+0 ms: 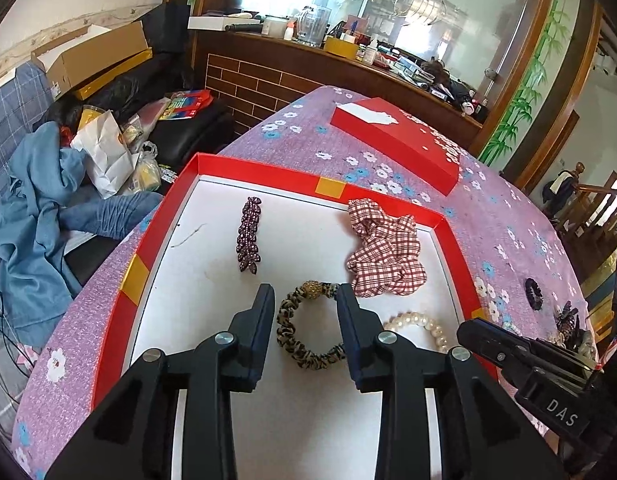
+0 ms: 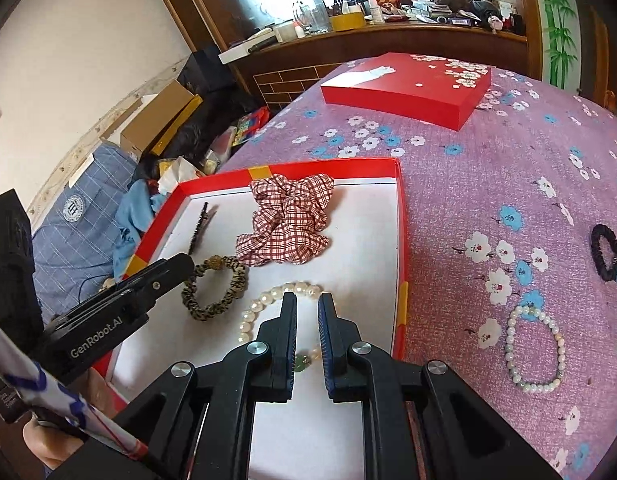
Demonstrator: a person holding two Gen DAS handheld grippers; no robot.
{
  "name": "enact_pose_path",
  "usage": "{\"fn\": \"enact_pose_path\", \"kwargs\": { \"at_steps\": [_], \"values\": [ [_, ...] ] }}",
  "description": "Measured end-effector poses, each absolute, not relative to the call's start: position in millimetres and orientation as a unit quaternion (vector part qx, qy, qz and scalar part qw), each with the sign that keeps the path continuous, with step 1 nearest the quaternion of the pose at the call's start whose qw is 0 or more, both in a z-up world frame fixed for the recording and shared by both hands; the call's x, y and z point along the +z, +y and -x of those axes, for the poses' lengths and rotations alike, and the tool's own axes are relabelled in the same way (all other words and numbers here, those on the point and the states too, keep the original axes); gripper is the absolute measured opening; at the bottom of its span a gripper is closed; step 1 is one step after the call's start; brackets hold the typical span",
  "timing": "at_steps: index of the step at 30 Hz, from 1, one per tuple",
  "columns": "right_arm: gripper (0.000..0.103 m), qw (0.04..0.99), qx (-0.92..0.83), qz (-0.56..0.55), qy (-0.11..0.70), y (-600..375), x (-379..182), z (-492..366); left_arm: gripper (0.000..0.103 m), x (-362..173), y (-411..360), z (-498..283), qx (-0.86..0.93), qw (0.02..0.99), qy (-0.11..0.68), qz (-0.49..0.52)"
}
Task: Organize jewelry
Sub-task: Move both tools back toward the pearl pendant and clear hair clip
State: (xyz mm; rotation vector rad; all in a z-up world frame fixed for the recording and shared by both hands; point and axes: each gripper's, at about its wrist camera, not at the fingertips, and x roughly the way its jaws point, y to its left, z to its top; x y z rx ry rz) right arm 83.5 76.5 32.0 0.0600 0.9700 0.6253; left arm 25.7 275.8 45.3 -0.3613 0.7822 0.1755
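Open red tray (image 1: 244, 170) on the flowered desk (image 2: 488, 184), holding a beaded hair clip (image 1: 249, 234), a checked scrunchie (image 1: 384, 252), a leopard hair tie (image 1: 308, 330) and a pearl bracelet (image 2: 264, 304). The left gripper (image 1: 306, 294) hangs wide open over the leopard hair tie, holding nothing. The right gripper (image 2: 307, 304), narrowly open, straddles the pearl bracelet, apparently without gripping it. A second pearl bracelet (image 2: 534, 350) and a black hair tie (image 2: 606, 252) lie near the desk's right edge; the red lid (image 2: 408, 86) lies at the far edge.
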Motion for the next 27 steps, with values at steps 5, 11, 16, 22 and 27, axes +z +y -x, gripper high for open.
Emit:
{"fn": "enact_pose_path", "kwargs": {
  "at_steps": [5,11,16,22,27],
  "values": [
    [0.015,0.839,0.303,-0.036,0.450,64.5,44.6,-73.6,0.031,53.3,270.6,-21.6,0.086,0.907,0.375,0.171],
    [0.019,0.843,0.302,-0.058,0.442,40.4,56.2,-67.5,0.031,67.1,252.6,-15.9,0.078,0.913,0.368,0.160],
    [0.019,0.852,0.287,-0.076,0.431,5.6,65.6,-64.3,0.031,78.5,223.0,-15.3,0.057,0.919,0.363,0.141],
    [0.019,0.864,0.257,-0.100,0.421,-43.2,68.5,-62.0,0.031,87.1,171.8,-21.5,0.021,0.924,0.365,0.110],
    [0.019,0.868,0.232,-0.120,0.422,-82.5,64.0,-60.0,0.031,86.7,131.6,-22.5,-0.007,0.925,0.371,0.082]
  ]
}}
